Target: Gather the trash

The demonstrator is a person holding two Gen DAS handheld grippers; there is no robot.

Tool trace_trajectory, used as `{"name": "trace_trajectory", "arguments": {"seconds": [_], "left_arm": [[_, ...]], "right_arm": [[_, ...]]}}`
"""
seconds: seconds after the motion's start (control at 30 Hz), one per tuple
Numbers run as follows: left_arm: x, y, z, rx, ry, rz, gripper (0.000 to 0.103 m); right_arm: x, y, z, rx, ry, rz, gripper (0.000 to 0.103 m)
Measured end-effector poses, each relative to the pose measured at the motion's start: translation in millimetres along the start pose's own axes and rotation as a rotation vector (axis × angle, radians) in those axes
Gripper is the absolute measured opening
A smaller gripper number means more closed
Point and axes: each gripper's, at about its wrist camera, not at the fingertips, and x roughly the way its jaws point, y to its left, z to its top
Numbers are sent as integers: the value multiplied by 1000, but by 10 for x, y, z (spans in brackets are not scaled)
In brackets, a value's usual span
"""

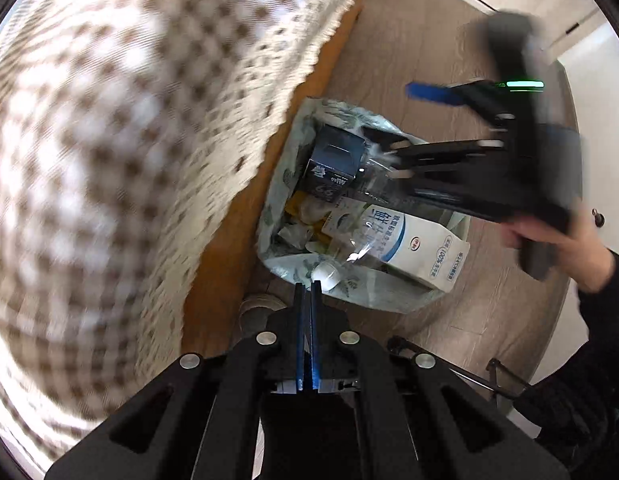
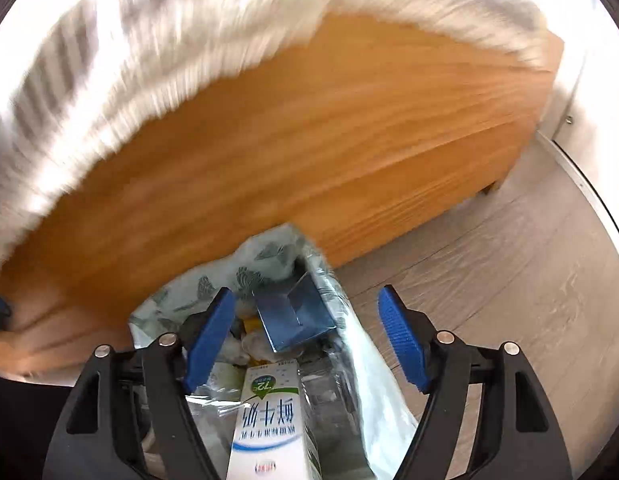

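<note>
On the floor beside the wooden bed frame, an open trash bag stands full of cartons and scraps.

The white milk carton on top looks empty, so probably light and stiff at the edges but easily crushed; its flat sides are the likeliest place to take hold. The dark blue box deeper in should handle alike. The bag's thin printed film is soft and slippery, best gathered at the rim. The right claw hangs over the bag mouth with its blue pads wide apart, gripping nothing. The left claw has its pads pressed together, empty, with the tips just at the near rim.
</note>
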Motion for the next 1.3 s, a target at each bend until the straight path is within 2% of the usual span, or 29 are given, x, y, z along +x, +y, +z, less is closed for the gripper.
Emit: {"name": "trace_trajectory", "arguments": {"seconds": [0.1, 0.2, 0.33, 0.4, 0.5, 0.63, 0.73, 0.83, 0.93, 1.07, 1.13, 1.3], "left_arm": [[144, -114, 180, 32, 18, 51, 0], [343, -181, 280, 27, 60, 78, 0], [548, -206, 482, -39, 87, 115, 0], [497, -242, 450, -23, 80, 93, 0], [371, -266, 400, -7, 61, 96, 2], [256, -289, 404, -22, 59, 65, 32], [148, -367, 360, -8, 51, 43, 42], [-89, -420, 264, 4, -1, -3, 50], [-300, -429, 158, 12, -50, -25, 51], [-511, -368, -12, -14, -112, -58, 51], [-598, -288, -133, -38, -139, -70, 54], [-730, -20, -391, -113, -186, -78, 55]], "right_arm": [[-469, -227, -83, 68, -44, 10, 71], [-888, -393, -240, 166, -74, 36, 76], [-1126, -530, -443, 227, -44, 46, 76], [-1136, -524, -485, 229, -10, 39, 76], [-1090, -557, -597, 219, 33, 31, 76], [-940, -451, -630, 198, 92, 20, 76], [-926, -321, -639, 152, 143, -2, 76], [-814, -160, -733, 83, 212, 71, 76], [-623, 3, -935, 13, 276, 89, 76], [-319, 160, -1243, -124, 280, 113, 76], [-80, 169, -1374, -182, 328, 81, 76], [348, 74, -1543, -141, 400, 90, 75]]}}
